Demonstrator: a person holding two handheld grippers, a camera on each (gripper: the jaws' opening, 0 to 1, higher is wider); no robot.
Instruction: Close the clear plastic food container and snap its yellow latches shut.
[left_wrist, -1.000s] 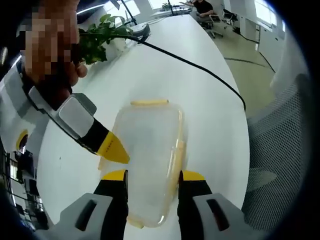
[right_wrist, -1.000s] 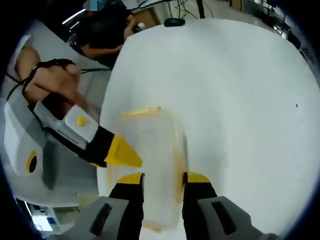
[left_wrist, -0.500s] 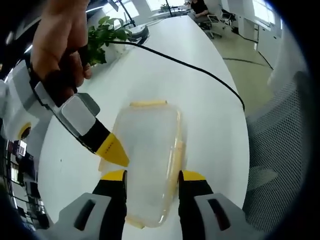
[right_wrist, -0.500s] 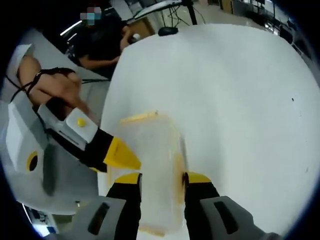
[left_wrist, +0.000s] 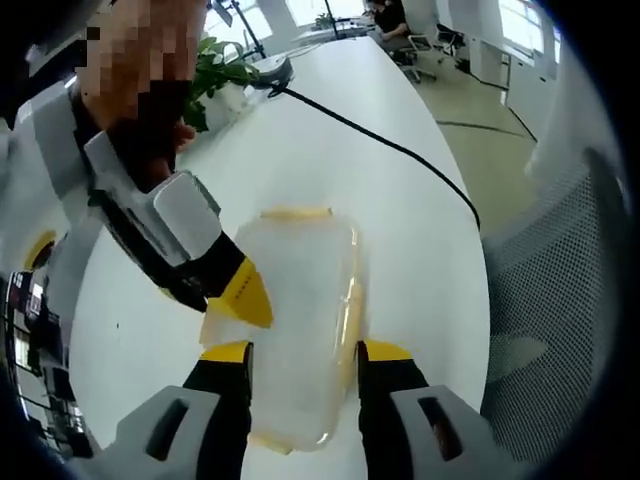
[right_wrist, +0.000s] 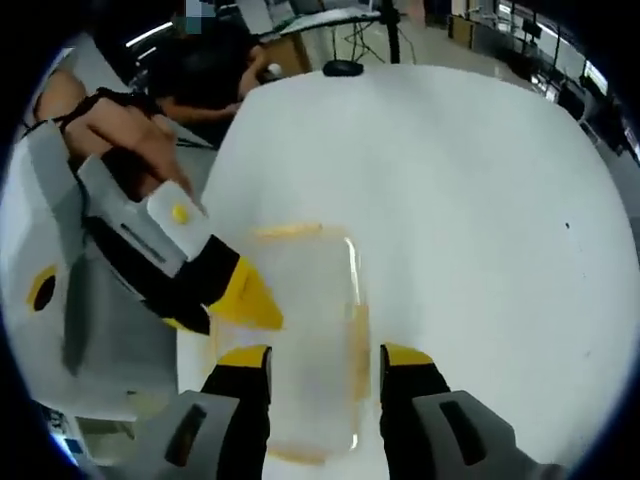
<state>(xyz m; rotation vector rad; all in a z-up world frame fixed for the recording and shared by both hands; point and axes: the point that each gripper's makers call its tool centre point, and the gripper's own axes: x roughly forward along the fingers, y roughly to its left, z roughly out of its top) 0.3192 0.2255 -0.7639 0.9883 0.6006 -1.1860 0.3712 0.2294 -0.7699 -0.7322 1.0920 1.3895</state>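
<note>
The clear container (left_wrist: 295, 330) is seen lying on the white table (left_wrist: 400, 230), lid down. The left claw (left_wrist: 303, 352) is spread wide above it, unclenched. The right claw (right_wrist: 325, 357) is likewise held apart over it, grasping nothing.

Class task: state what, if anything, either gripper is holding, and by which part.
Nothing is clamped. Both grippers, left and right, are open, jaws straddling the container.

White table (left_wrist: 420, 260): clear container (left_wrist: 300, 320), black cable (left_wrist: 390, 145), potted plant (left_wrist: 215, 75) lying on top.
</note>
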